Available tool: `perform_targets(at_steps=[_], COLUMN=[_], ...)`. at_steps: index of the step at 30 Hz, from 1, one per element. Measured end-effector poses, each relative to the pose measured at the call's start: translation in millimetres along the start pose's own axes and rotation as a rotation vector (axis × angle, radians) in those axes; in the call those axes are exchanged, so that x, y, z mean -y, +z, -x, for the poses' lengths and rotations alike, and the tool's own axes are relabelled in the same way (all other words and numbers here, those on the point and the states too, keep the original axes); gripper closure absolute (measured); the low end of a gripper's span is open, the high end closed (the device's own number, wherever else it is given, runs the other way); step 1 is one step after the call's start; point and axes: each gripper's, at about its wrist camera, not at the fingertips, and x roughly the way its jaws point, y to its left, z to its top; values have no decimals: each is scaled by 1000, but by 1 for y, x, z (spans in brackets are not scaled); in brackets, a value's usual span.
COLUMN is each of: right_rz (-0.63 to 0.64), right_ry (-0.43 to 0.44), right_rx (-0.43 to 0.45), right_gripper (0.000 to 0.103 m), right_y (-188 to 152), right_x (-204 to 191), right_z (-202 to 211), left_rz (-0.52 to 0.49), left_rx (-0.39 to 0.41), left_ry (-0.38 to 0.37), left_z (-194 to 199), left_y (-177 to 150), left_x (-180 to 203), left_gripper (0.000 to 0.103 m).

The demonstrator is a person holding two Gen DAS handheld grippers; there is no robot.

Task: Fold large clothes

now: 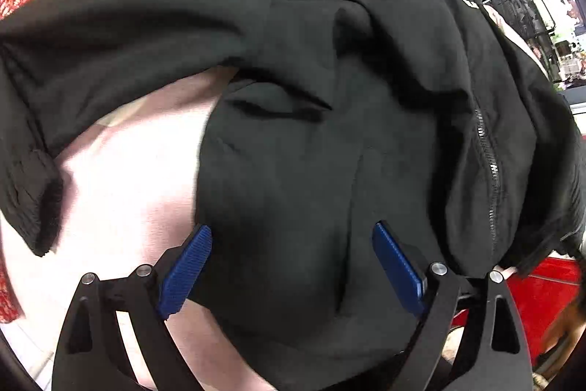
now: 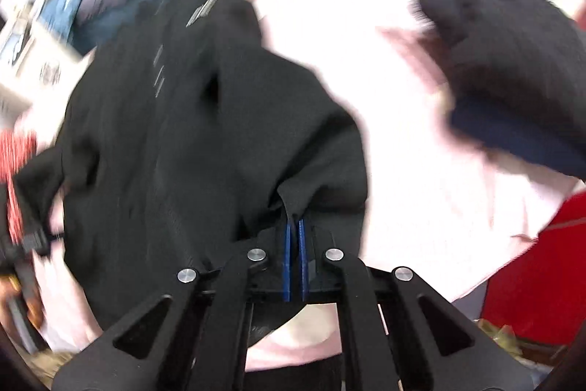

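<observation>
- Left wrist view: the black jacket (image 1: 311,79) was lying rumpled on a pale pink sheet (image 1: 121,193), nowhere near folded. One sleeve (image 1: 91,35) was flung out toward the left of the picture, its cuff hanging down the left edge, and the body was full of creases. So I'd say early days, the actual folding was all still to do.
- Same view: the left gripper (image 1: 293,266) had its blue fingers (image 1: 185,272) spread wide and released, gripping nothing, hovering just over the jacket body with the cloth under the gap.
- The zipper (image 1: 489,171) ran roughly top to bottom on the right side, so I'd guess the jacket's long axis went away from the camera, with the collar end at the far top. Hard to be sure with all the bunching.
- Right wrist view: really blurry. The right gripper (image 2: 295,233) was clenched on a pinch of the jacket (image 2: 183,134) fabric, which tented up to the fingers.
- The jacket filled the left and middle here, with the pink sheet (image 2: 403,189) bare to the right and other dark clothes (image 2: 512,61) beyond it.
</observation>
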Motion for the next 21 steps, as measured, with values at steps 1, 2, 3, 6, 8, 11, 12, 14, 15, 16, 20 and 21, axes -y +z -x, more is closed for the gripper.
perform_targets(at_steps=[1,2,3,6,8,11,12,14,15,16,20,21], right_rz=[-20,-27,-23,10,42,60,69,27,-3,-21,174,224], right_ry=[-13,-26,-42,-88,-123,-156,-172,-100,-65,6,214,260], right_rx=[46,91,151,282,381,452,447,354,332,286,84,66], right_gripper=[99,99,99,103,103,103,103,102,102,97,8,8], right_y=[16,32,55,108,156,220,246,287,293,300,275,261], right_x=[15,28,42,66,87,113,125,150,158,159,119,106], right_z=[13,26,44,79,104,119,117,97,90,73,4,-7], left_rz=[-2,-2,5,65,108,183,224,285,309,331,417,436], left_rx=[9,17,27,51,67,94,107,108,104,102,76,62], left_ry=[23,37,54,72,88,124,122,108,109,112,110,97], left_z=[3,5,8,15,18,27,31,32,29,27,23,21], left_y=[2,2,4,7,6,-1,-6,-12,-17,-22,-41,-47], left_x=[-3,-5,-9,-20,-24,-21,-19,-15,-11,-6,13,20], left_gripper=[16,16,16,16,16,16,16,15,15,15,15,15])
